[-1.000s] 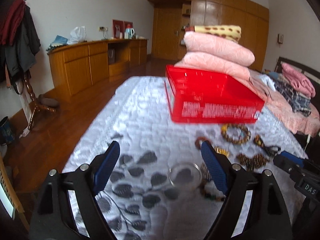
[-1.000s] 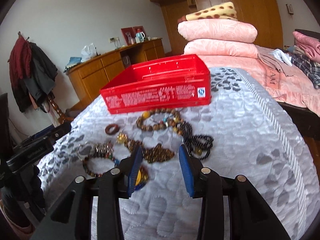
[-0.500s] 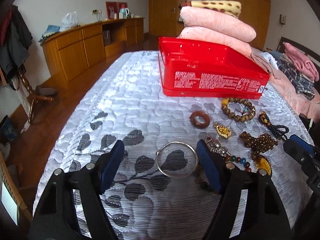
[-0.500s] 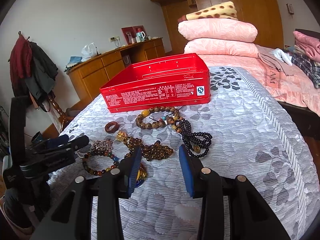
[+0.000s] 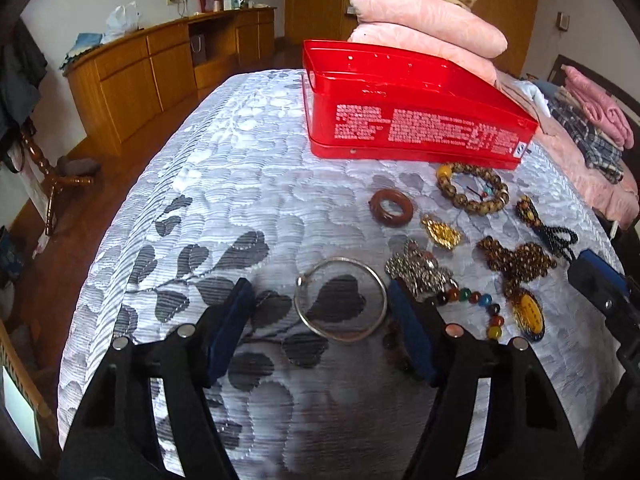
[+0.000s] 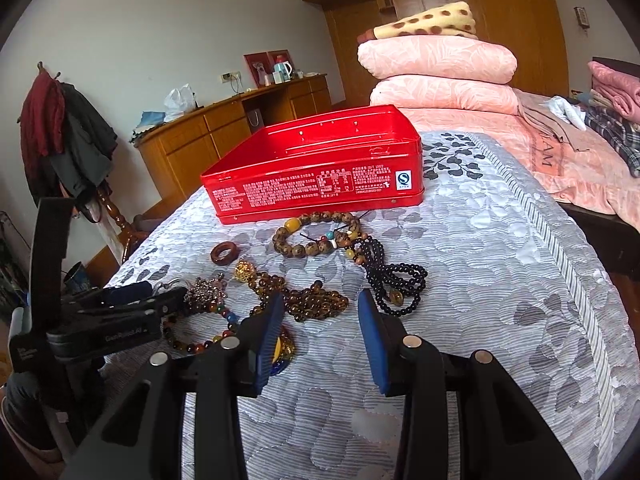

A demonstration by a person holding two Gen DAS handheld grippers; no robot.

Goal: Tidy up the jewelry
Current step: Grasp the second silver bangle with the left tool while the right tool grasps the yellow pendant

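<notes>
Reaching step: left hand-held gripper (image 5: pixel 318 320) released, straddling thin silver wire bangle (image 5: pixel 341 299) on bed; next, clench, carry to far red tin box (image 5: pixel 408 120); right hand-held gripper (image 6: pixel 320 334) released, empty.

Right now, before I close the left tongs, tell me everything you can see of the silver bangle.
The silver bangle is a thin, plain metal-looking hoop with a small knot or clasp at its upper left. It lies flat on the grey leaf-patterned bedspread, between the open left tongs, not gripped. Its right edge lies against or very near the right pad and the silvery charm cluster; contact is unclear. It is outside the red tin.
</notes>
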